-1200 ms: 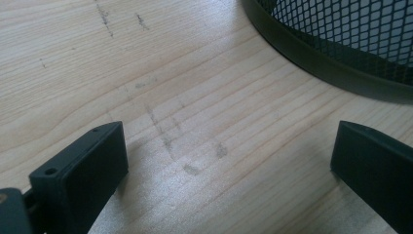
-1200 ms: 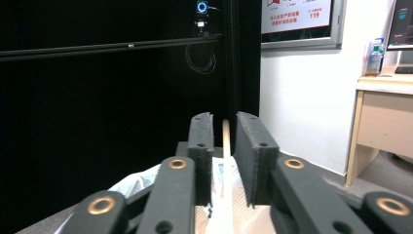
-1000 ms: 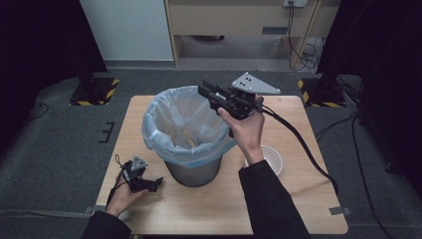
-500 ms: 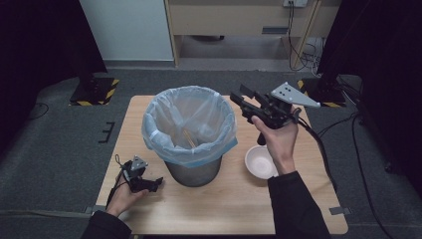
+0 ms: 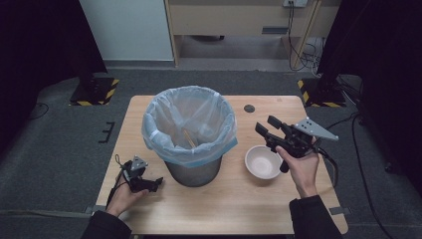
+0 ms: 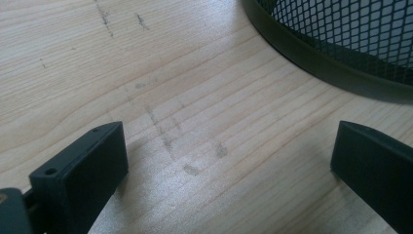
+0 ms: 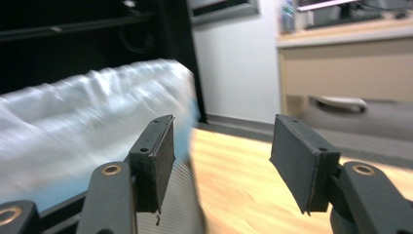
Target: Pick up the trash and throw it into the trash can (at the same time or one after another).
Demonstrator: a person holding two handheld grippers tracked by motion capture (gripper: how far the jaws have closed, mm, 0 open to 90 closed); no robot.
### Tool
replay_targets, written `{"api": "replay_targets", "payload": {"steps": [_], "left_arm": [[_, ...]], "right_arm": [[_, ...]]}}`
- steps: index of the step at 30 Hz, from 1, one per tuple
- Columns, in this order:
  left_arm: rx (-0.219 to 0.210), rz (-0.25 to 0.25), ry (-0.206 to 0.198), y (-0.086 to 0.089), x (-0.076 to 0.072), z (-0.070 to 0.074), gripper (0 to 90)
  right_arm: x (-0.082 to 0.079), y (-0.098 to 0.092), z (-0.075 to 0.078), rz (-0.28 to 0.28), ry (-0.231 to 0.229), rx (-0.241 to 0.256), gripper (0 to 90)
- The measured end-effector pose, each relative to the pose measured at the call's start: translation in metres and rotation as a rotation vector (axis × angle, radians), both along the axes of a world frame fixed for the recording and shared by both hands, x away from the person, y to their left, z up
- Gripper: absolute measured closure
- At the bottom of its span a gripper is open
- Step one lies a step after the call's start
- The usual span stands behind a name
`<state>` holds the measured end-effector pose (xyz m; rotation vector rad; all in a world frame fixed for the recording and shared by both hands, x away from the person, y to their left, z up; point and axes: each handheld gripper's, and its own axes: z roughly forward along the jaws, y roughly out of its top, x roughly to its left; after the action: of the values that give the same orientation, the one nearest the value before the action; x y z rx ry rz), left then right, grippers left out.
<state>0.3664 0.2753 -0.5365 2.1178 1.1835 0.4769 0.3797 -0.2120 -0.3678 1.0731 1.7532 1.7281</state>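
White bowl (image 5: 262, 162): one; mesh bin (image 5: 189, 134): one; claws: two, agape.

The empty white bowl (image 5: 263, 162) sits upright just right of the lined mesh bin (image 5: 190, 132), beneath my right gripper (image 5: 266, 128).

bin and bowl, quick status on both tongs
Right tongs open, empty, held above the table beside the white bowl. Left tongs open, empty, low by the lined bin. Bowl upright and empty; nothing between it and the bin.
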Motion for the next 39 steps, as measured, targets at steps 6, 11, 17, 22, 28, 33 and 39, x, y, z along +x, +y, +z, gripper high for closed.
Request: {"api": "replay_targets", "payload": {"steps": [6,11,17,22,28,33,39], "left_arm": [[0.0,0.0,0.0,0.0,0.0,0.0,0.0],[0.0,0.0,0.0,0.0,0.0,0.0,0.0],[0.0,0.0,0.0,0.0,0.0,0.0,0.0],[0.0,0.0,0.0,0.0,0.0,0.0,0.0],[0.0,0.0,0.0,0.0,0.0,0.0,0.0],[0.0,0.0,0.0,0.0,0.0,0.0,0.0],[0.0,0.0,0.0,0.0,0.0,0.0,0.0]], "right_arm": [[0.01,-0.028,-0.033,-0.095,0.092,-0.067,39.9],[0.016,-0.042,-0.061,-0.154,0.172,-0.128,39.5],[0.022,-0.048,-0.086,-0.18,0.256,-0.209,40.4],[0.028,-0.049,-0.112,-0.17,0.365,-0.284,41.5],[0.033,-0.048,-0.134,-0.146,0.481,-0.357,45.3],[0.035,-0.048,-0.143,-0.124,0.551,-0.378,56.4],[0.035,-0.048,-0.138,-0.107,0.576,-0.374,78.3]]}}
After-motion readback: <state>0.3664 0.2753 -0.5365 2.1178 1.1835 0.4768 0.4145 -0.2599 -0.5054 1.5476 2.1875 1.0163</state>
